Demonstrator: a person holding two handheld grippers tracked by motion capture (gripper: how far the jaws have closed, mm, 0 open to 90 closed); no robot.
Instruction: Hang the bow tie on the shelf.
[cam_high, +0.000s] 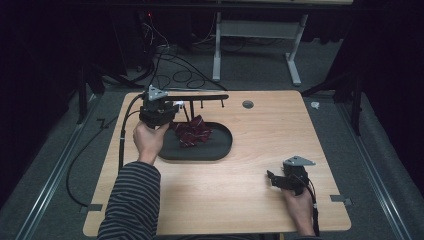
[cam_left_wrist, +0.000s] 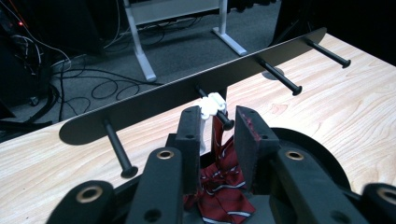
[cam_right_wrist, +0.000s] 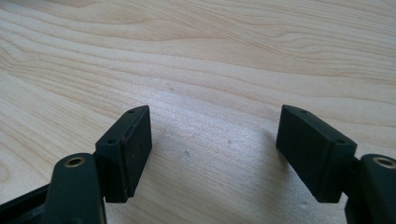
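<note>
A dark red striped tie lies bunched in a black oval tray. One end of it hangs by a white clip from a peg of the black rack. My left gripper is at that peg, and the hanging strip of the tie runs between its jaws. The jaws stand a little apart and their pads do not press on the cloth. In the high view the left gripper is at the rack, above the tray's left end. My right gripper is open over bare wood, near the table's front right.
The rack carries several more bare pegs that point toward me. A round grey cap sits in the tabletop behind the tray. Cables and a white table frame are on the floor beyond the far edge.
</note>
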